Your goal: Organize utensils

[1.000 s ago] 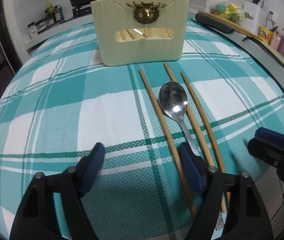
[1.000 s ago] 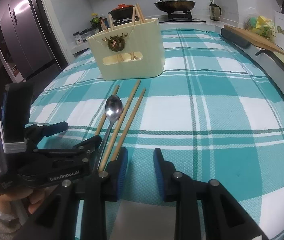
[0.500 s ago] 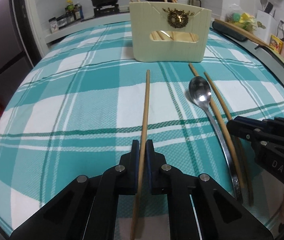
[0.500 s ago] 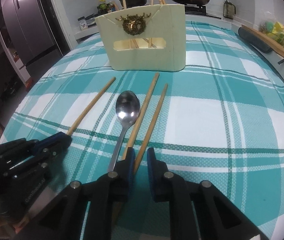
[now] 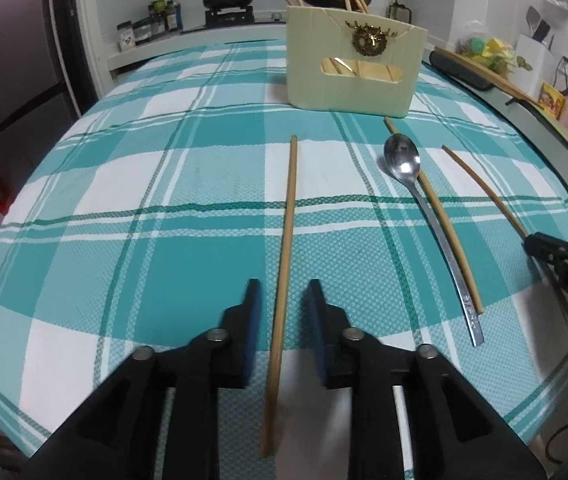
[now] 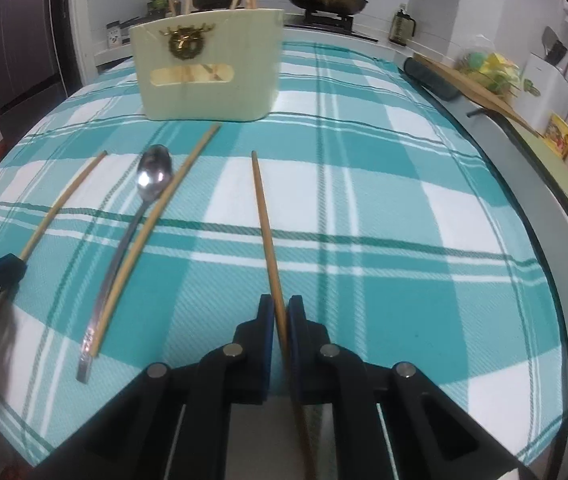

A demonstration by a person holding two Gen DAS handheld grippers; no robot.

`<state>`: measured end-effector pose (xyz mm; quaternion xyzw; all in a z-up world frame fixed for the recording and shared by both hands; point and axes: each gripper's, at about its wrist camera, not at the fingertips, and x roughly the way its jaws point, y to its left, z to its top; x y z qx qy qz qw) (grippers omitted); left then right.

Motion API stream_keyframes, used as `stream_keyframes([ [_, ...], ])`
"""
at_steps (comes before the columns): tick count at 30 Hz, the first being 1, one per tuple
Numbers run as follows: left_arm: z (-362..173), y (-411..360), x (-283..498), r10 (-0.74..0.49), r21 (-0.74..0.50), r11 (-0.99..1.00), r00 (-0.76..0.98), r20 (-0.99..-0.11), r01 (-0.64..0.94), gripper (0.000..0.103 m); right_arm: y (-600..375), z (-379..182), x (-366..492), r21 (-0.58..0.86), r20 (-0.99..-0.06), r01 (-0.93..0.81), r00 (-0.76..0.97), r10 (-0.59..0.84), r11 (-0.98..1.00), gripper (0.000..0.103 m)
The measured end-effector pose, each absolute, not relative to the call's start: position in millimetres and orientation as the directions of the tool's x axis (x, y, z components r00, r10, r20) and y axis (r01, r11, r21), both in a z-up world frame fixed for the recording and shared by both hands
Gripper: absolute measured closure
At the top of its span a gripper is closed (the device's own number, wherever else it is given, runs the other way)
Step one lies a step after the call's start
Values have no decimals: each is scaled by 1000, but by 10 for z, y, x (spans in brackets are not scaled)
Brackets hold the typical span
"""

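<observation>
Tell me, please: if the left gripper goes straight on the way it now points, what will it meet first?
Probably the tablecloth: the left gripper points downward, its jaws opening astride a chopstick.

The cloth (image 5: 163, 200) on the table is woven fabric, matt, with a fine rough weave in teal and white checks. The chopsticks (image 5: 286, 240) look like plain wood or bamboo, smooth and matt. The spoon (image 5: 404, 160) is polished metal and shines with a bright reflection in its bowl. The holder (image 5: 352, 68) looks like cream plastic, smooth and a little dull, with a glossy brass-coloured ornament (image 5: 370, 40). The gripper bodies are matt black plastic with blue pads (image 6: 265, 332).
</observation>
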<state>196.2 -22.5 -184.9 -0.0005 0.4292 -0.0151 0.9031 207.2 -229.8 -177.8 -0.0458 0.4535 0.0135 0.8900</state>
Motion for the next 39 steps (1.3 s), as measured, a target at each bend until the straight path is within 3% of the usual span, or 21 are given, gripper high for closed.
stream_keyframes([
  [1, -1851, -235, 1960, -34, -19, 999, 627, -778, 32, 35, -2358, -1775, 2023, -48, -805, -60, 594, -3, 997, 93],
  [2, -1855, -249, 1956, -45, -25, 999, 623, -781, 41, 21, -2411, -1782, 1982, -29, -803, -58, 595, 11, 998, 84],
  [3, -1862, -269, 1945, -53, -27, 998, 622, -781, 51, 21, -2446, -1784, 1936, -16, -801, -61, 598, 24, 998, 77],
  [4, -1877, -306, 1938, -50, -15, 998, 616, -786, 62, 20, -2469, -1777, 1882, -14, -795, -64, 607, 28, 998, 58],
  [5, -1894, -344, 1930, -42, 5, 997, 612, -790, 75, 17, -2467, -1770, 1836, -26, -787, -60, 617, 17, 998, 49],
  [8, -1906, -420, 1891, -11, 57, 994, 621, -784, 90, 8, -2466, -1755, 1715, -35, -767, -76, 641, 22, 996, 49],
  [12, -1930, -371, 1919, -20, 37, 996, 605, -796, 82, 1, -2449, -1829, 1671, -42, -770, -93, 638, 27, 995, 48],
  [26, -1944, -337, 1911, -44, 10, 996, 591, -805, 89, 1, -2532, -1877, 1683, -22, -758, -70, 651, 28, 997, 32],
  [39, -1938, -322, 1914, -54, -2, 996, 568, -821, 93, 1, -2537, -1862, 1739, -25, -788, -76, 616, 28, 997, 31],
])
